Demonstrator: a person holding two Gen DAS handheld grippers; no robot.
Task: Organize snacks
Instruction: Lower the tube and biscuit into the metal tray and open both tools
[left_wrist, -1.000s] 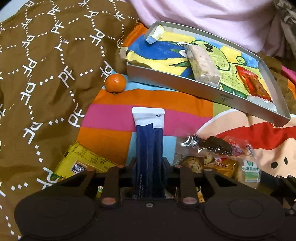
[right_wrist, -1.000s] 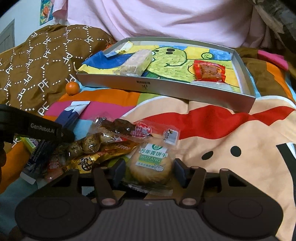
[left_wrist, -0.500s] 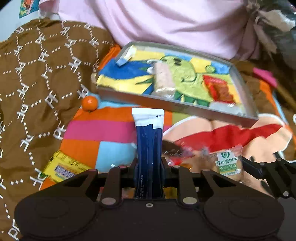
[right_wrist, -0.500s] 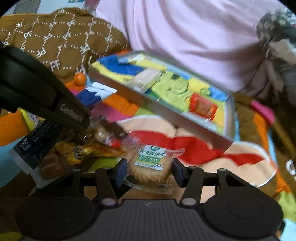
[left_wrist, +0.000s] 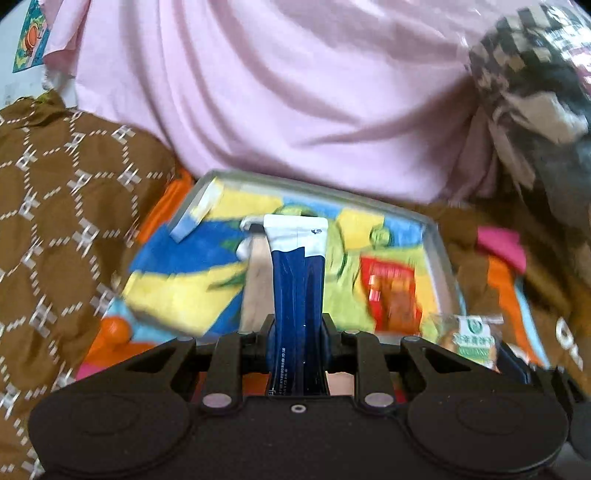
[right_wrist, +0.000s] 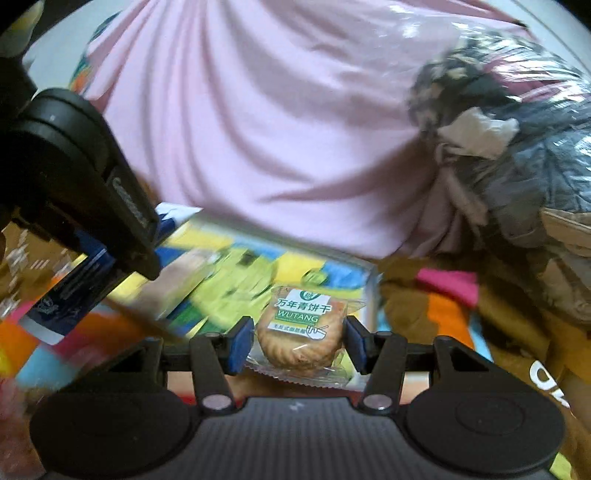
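Observation:
My left gripper (left_wrist: 297, 332) is shut on a long dark blue packet with a white top (left_wrist: 297, 280), held upright in front of the grey tray (left_wrist: 439, 254) with a cartoon lining. The tray holds a pale snack bar (left_wrist: 255, 280) and a red packet (left_wrist: 391, 291). My right gripper (right_wrist: 297, 341) is shut on a round biscuit in a clear wrapper with a green label (right_wrist: 301, 332), held above the tray's near right part (right_wrist: 369, 291). The biscuit also shows in the left wrist view (left_wrist: 469, 339). The left gripper's body (right_wrist: 92, 177) shows in the right wrist view.
A small orange (left_wrist: 114, 328) lies left of the tray on the striped blanket. A brown patterned cloth (left_wrist: 55, 221) covers the left. A pink sheet (left_wrist: 295, 92) hangs behind the tray. A dark bundle in plastic (right_wrist: 517, 147) sits at the back right.
Both grippers have risen and moved forward to the tray, each carrying its snack. The pile of snacks on the blanket has dropped out of view.

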